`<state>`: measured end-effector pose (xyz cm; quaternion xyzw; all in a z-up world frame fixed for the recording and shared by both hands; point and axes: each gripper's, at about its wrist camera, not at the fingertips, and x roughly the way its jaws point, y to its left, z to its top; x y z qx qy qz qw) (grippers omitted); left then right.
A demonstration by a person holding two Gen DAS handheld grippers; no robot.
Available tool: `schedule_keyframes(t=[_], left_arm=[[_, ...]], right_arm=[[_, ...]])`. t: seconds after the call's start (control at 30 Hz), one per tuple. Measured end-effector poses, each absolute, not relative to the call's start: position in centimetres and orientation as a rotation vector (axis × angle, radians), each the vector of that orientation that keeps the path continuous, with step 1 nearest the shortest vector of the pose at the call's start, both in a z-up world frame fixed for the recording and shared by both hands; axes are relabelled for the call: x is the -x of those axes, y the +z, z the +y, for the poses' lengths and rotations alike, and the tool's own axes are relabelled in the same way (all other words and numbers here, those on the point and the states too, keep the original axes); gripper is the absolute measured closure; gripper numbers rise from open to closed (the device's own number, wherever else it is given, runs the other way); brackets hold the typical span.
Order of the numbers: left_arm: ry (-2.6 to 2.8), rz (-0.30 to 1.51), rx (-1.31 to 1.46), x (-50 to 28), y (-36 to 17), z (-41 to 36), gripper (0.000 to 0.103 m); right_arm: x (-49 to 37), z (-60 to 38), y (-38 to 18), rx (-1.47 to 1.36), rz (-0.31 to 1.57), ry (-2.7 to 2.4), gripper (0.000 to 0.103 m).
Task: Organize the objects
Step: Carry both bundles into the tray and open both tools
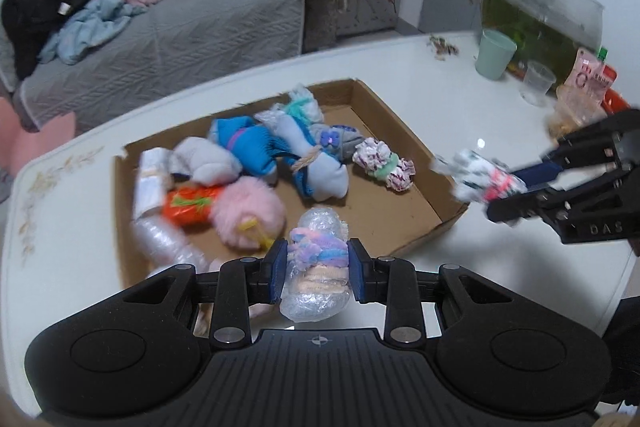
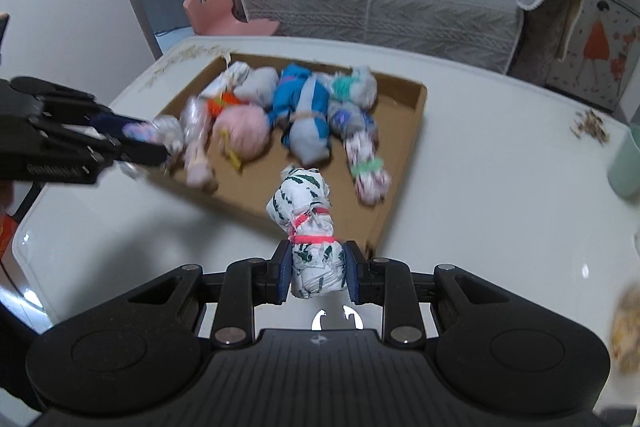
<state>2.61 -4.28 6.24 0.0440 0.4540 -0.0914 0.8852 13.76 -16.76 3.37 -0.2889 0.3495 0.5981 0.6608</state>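
A shallow cardboard tray [image 1: 400, 131] [image 2: 404, 147] on the white table holds several tied bundles of cloth and plastic. My left gripper [image 1: 318, 273] is shut on a clear plastic bundle bound with pastel hair ties [image 1: 316, 267], lifted over the tray's near edge. The same bundle [image 2: 160, 133] shows blurred at the left of the right wrist view. My right gripper [image 2: 318, 273] is shut on a white bundle with green marks and a pink tie [image 2: 308, 227], held above the tray's near side. In the left wrist view that white bundle [image 1: 476, 179] hangs just right of the tray.
In the tray lie a pink fluffy bundle [image 1: 250, 209], blue and grey cloth bundles [image 1: 280, 155] and a white-and-purple one with a green tie [image 1: 384, 165]. A mint cup [image 1: 494, 53], a clear cup [image 1: 538, 83] and snack packets stand at the table's far right. A grey sofa with clothes is behind.
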Motion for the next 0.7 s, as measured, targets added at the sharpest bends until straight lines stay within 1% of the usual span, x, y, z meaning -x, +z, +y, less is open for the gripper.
schedule_keyframes(t=[0.23, 0.37, 0.47, 0.7], left_arm=[[-0.217, 0.988, -0.141, -6.2, 2.1, -5.6, 0.065], [-0.249, 1.015, -0.162, -7.5, 0.2, -6.1, 0.065], [-0.265, 1.028, -0.161, -8.5, -0.6, -6.4, 0.065], [-0.275, 1.033, -0.14, -11.0, -2.2, -6.6, 0.065]], right_arm=[[-15.0, -12.4, 1.3, 0.726, 0.802, 1.377, 0.079], [-15.5, -12.2, 0.8, 0.764, 0.825, 1.379, 0.079], [-15.4, -11.7, -0.1, 0.809, 0.847, 1.389, 0.079], [-15.7, -10.5, -1.3, 0.894, 0.814, 1.378, 0.079]])
